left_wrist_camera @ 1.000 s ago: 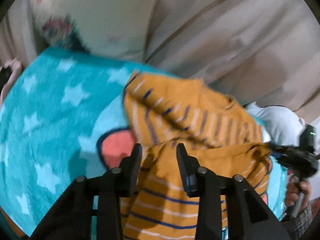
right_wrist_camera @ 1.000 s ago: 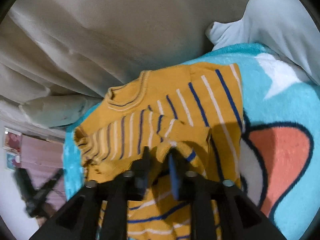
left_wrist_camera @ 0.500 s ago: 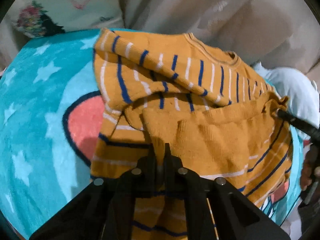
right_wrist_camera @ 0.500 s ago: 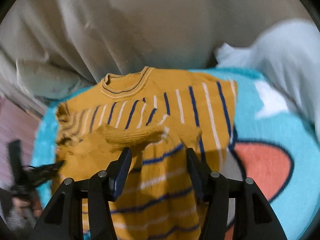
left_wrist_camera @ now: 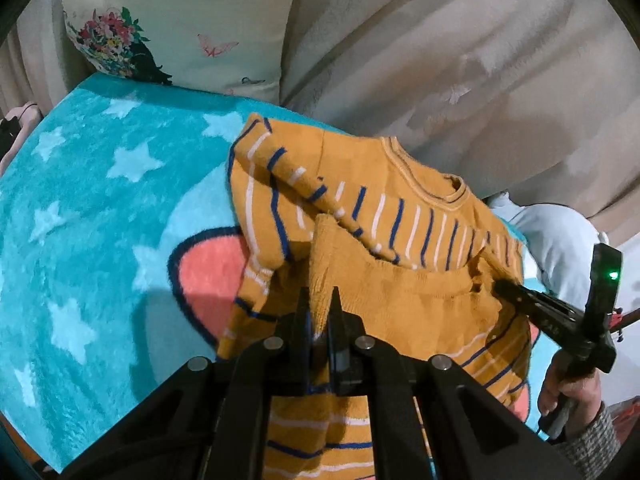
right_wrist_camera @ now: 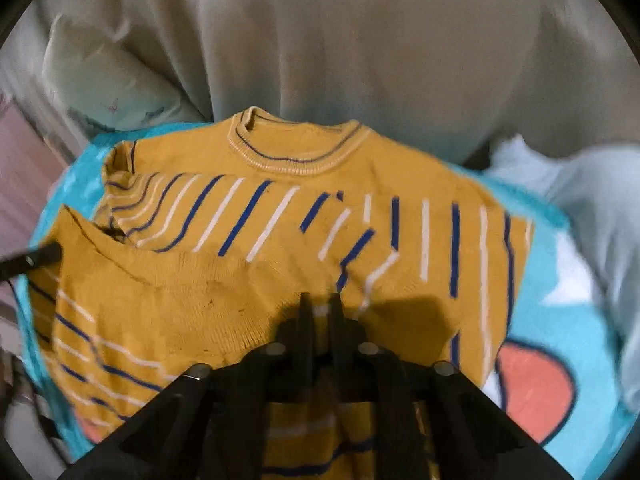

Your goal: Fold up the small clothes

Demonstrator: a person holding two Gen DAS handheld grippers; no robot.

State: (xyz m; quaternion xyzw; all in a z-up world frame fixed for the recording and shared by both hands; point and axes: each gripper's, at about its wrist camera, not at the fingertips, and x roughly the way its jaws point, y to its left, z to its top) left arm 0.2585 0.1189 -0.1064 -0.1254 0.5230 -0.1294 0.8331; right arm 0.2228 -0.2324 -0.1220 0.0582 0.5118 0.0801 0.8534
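The small mustard sweater (right_wrist_camera: 280,208) with blue and white stripes lies on a turquoise star-print blanket (left_wrist_camera: 92,200) on a bed, collar toward the beige bedding (left_wrist_camera: 440,60) at the far side. Its lower part is doubled up over the chest, so the plain inside of the knit faces up and the folded hem edge runs across the body just below the striped sleeves.

A second ago both tongs were parted over loose cloth; the left pair closed first, and the right pair opened wider before clamping down only now. Each side of the turned-up hem is thus pinched at last, which probably means the fold can be carried or smoothed with both hands together.

The left tongs (left_wrist_camera: 319,304) are clenched, with a ridge of the mustard knit standing up between their tips. The right tongs (right_wrist_camera: 320,308) are likewise clamped, and cloth appears caught between them, though that view is blurred. In the left view the right tongs reach the sweater's far edge, held by a hand (left_wrist_camera: 568,388) in a grey knit sleeve.

A floral pillow (left_wrist_camera: 160,28) rests beyond the blanket, and a pale blue cloth (right_wrist_camera: 580,200) lies beside the sweater.
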